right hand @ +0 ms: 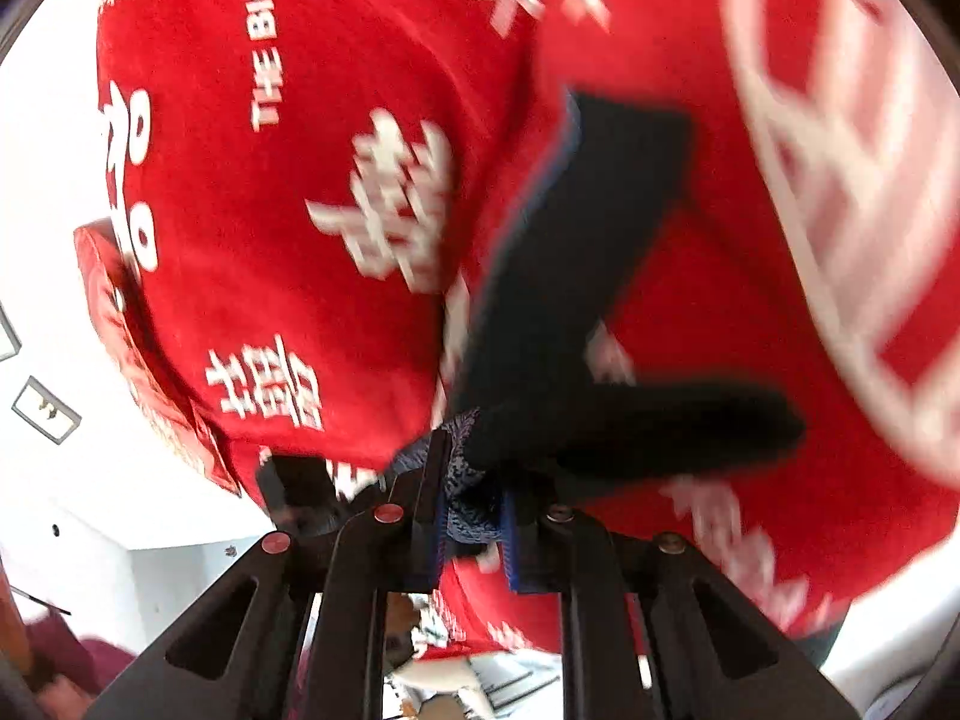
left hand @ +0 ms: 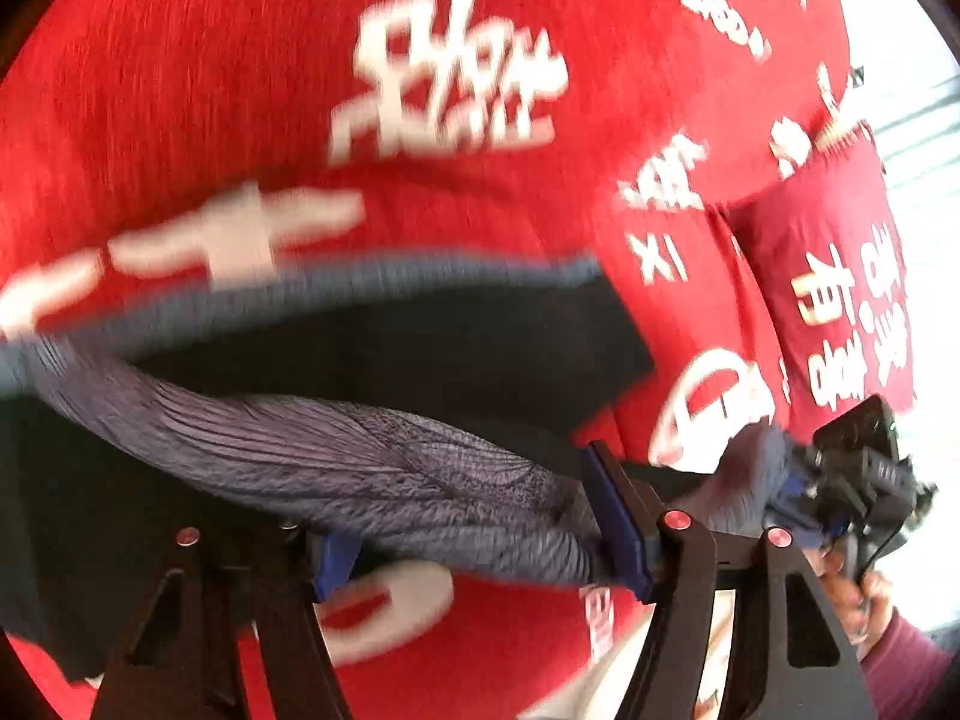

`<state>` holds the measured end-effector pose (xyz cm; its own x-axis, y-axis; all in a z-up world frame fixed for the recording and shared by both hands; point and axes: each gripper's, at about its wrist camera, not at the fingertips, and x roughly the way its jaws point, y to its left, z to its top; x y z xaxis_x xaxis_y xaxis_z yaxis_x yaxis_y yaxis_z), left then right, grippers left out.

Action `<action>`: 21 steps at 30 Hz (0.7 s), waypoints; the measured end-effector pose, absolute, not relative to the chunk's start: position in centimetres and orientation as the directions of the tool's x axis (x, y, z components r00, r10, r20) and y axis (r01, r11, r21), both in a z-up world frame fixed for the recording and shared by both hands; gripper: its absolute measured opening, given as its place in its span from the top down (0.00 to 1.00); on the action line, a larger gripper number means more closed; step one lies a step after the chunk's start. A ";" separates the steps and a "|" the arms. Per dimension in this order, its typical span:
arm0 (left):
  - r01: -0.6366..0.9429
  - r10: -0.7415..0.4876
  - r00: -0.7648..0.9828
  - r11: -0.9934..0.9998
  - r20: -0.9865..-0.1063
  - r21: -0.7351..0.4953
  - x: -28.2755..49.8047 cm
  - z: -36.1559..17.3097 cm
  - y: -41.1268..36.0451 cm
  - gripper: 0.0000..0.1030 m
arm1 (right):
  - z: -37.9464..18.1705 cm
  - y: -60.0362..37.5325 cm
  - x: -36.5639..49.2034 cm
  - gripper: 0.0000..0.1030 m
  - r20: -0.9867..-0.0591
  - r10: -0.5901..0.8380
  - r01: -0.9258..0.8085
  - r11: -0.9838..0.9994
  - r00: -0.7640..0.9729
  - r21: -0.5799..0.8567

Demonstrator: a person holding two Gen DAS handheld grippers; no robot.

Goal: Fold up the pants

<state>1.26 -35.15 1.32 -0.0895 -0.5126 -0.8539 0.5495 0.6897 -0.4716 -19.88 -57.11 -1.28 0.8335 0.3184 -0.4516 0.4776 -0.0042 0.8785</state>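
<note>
Left gripper (left hand: pixel 486 546) fingers clamped on ribbed grey waistband of dark navy fabric pants (left hand: pixel 336 456) | right gripper (right hand: pixel 471 519) fingers narrow, pinching same waistband | pants hang lifted between both over red cloth with white lettering (left hand: pixel 240 60), legs trailing far.

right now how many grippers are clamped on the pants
2. The left gripper grips the ribbed grey waistband. The right gripper pinches the same waistband further along. The pants hang over the red cloth.
</note>
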 end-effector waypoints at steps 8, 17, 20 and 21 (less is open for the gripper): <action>0.560 -0.470 0.194 0.774 -0.861 -0.296 6.9 6.2 -34.4 0.22 | -0.8 -67.5 -7.9 0.43 -0.657 0.288 0.626 0.201 0.697 0.753; 0.425 -0.179 0.118 0.898 -0.977 -0.114 6.2 -3.6 -30.7 0.22 | -1.9 -66.6 -9.2 0.30 -0.751 0.241 0.700 0.271 0.615 0.660; 0.397 -0.143 0.091 0.913 -0.985 -0.096 5.5 -5.9 -29.7 0.22 | -6.5 -65.3 -11.8 0.47 -0.765 0.289 0.756 0.169 0.576 0.633; 0.396 -0.131 0.084 0.914 -0.988 -0.087 5.4 -6.4 -29.5 0.22 | -7.9 -65.1 -12.4 0.52 -0.757 0.299 0.761 0.130 0.581 0.635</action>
